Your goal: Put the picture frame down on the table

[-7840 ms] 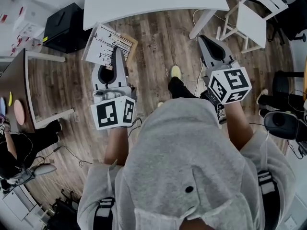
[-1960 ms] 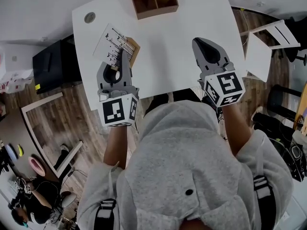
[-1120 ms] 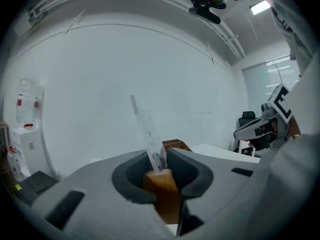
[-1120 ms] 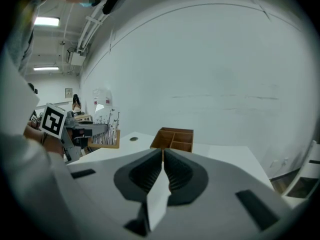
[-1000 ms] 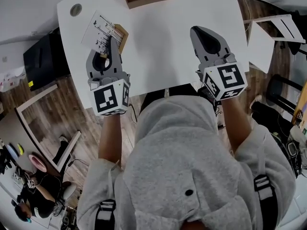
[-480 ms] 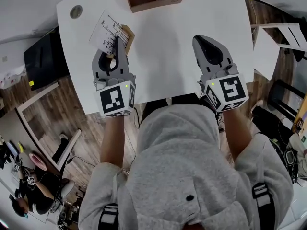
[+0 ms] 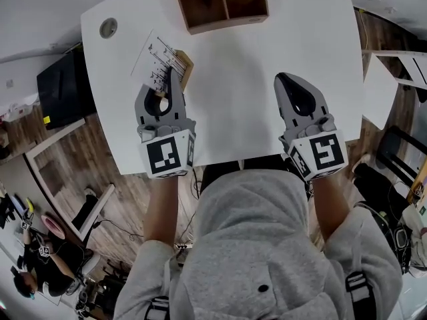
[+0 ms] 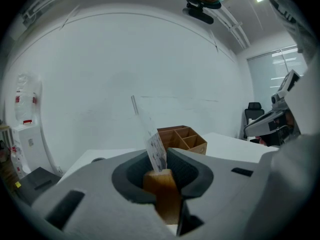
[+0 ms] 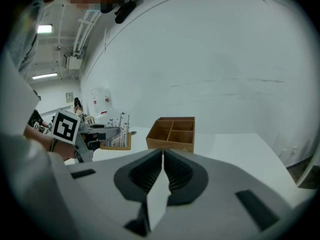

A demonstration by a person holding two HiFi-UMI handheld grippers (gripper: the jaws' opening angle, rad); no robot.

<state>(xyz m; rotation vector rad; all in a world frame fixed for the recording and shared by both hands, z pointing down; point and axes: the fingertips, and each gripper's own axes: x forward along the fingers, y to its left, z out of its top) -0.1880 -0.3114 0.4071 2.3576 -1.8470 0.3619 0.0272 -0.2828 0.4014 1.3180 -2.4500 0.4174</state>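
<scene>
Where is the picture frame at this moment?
The picture frame is at the head view's left, clamped by its wooden base in the left claw over the left side of the white table, nearer the person than the wooden organizer.

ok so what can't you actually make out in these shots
- Whether the wood-based clear picture frame touches the white table: left gripper covers its base, head view and left gripper view.
- Brown wooden compartment box: far side cut off, head view's top edge.
- Frame's black print: too small in head view, edge-on in left gripper view.
</scene>
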